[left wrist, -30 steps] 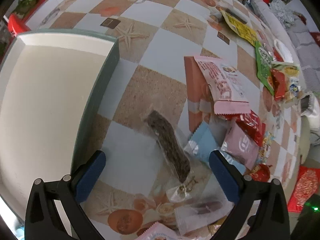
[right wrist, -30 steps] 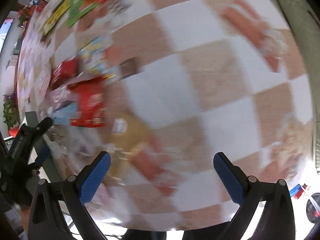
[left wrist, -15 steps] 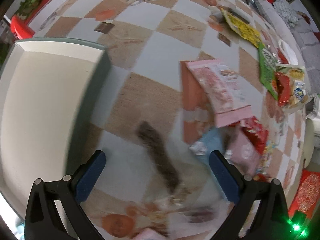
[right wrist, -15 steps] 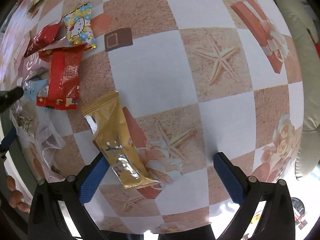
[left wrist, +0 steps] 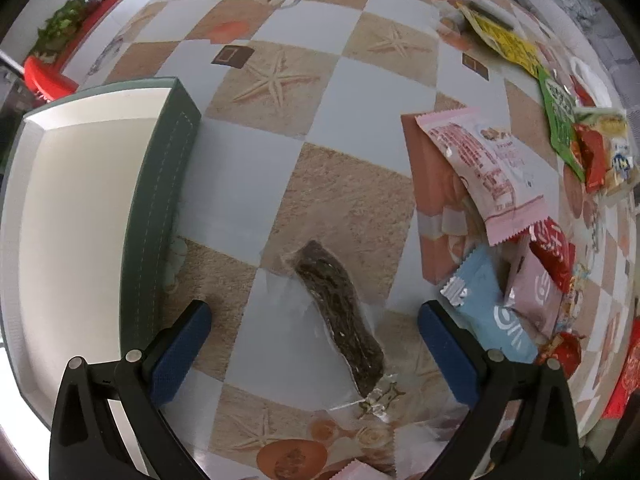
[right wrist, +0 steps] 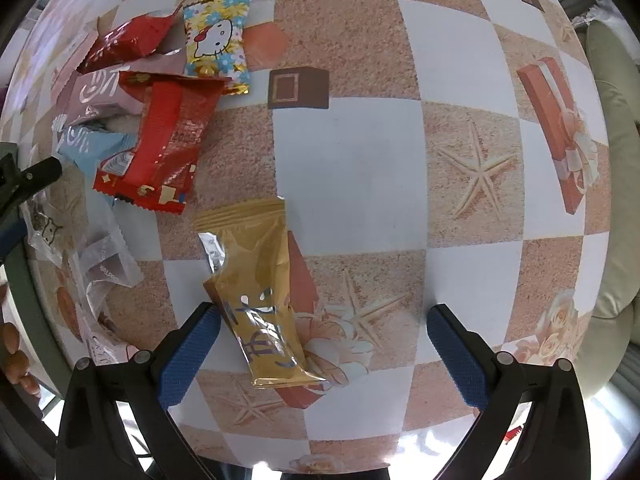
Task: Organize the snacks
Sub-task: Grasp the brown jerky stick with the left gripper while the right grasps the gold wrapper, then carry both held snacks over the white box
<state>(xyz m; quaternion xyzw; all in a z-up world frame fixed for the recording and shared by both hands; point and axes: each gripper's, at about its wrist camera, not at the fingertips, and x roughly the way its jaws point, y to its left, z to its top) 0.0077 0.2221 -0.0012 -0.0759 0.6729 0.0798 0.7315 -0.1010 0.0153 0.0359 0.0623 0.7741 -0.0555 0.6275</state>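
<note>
In the left wrist view a clear packet with a dark brown snack lies on the checkered tablecloth between my open left gripper fingers. An empty green box with a white inside stands just to its left. In the right wrist view a gold snack packet lies near the left finger of my open right gripper. Both grippers are empty.
Pink, light blue and red packets lie right of the dark snack. In the right wrist view a red packet, a cartoon cat packet and clear wrappers lie to the left. A cushion borders the table's right edge.
The left gripper has shifted so the dark snack sits centred between its fingers. The right gripper swung across the table and settled over the gold packet.
</note>
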